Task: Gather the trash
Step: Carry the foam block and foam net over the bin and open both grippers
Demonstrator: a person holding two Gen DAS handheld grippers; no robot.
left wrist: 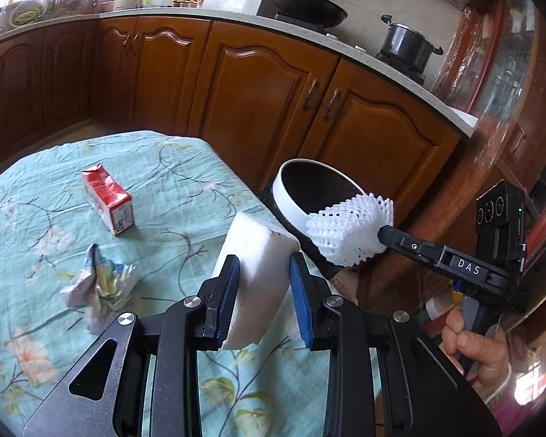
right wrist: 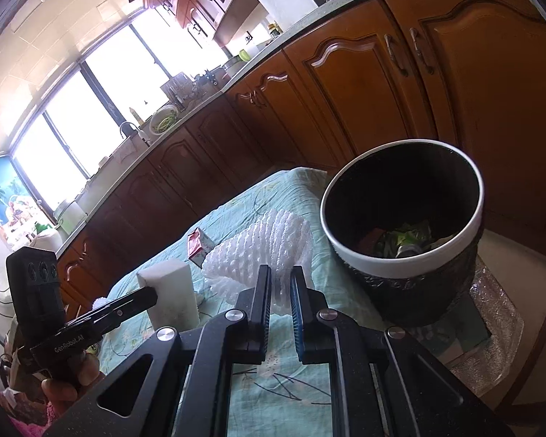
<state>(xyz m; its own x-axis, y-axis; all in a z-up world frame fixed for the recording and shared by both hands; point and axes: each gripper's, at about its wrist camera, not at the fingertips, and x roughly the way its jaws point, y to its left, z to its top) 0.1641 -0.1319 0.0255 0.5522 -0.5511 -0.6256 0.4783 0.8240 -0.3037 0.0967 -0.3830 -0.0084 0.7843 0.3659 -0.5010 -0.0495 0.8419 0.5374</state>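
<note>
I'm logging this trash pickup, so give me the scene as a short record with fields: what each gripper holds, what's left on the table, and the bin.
left gripper: shut on white foam block
right gripper: shut on white foam net, held near the bin
trash bin: white rim, open, some trash already inside, beside the table
left on the table: red carton lying on its side, crumpled wrapper
table: covered with a teal floral cloth

Trash bin (right wrist: 400,258) mouth lying open and unblocked, foam net (right wrist: 269,247) hanging beside its rim, carton (left wrist: 107,200) and crumpled wrapper (left wrist: 98,287) sitting on the tablecloth (left wrist: 171,189).
</note>
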